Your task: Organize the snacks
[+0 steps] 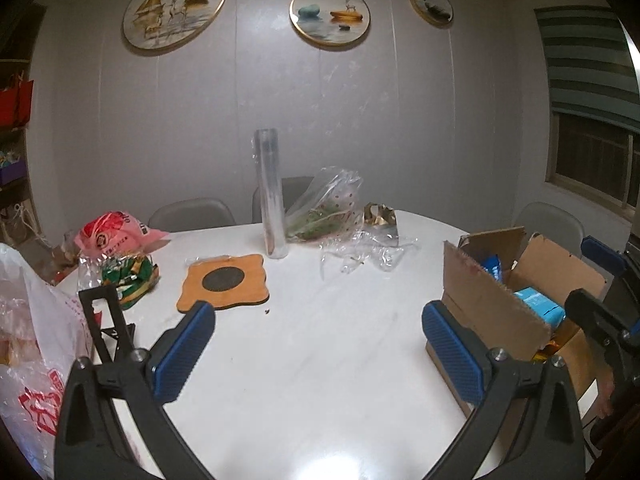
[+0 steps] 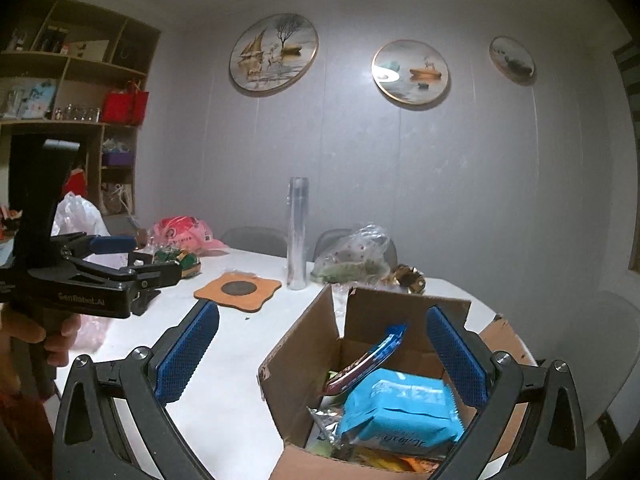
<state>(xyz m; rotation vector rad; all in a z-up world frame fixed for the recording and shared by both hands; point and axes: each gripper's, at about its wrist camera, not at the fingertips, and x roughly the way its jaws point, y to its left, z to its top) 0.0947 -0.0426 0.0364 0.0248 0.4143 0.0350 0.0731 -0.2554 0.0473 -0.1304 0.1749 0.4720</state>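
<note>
Already the open brown cardboard box at the white table's right edge holds a light-blue packet and other snacks. Judging by this, the pink-and-green snack bags at the far left remain unsorted. Both the left gripper and right gripper gape wide, holding nothing.

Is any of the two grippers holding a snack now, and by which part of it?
Nothing is held. The left gripper is open over the bare table; the right gripper is open above the cardboard box, gripping no packet.
</note>
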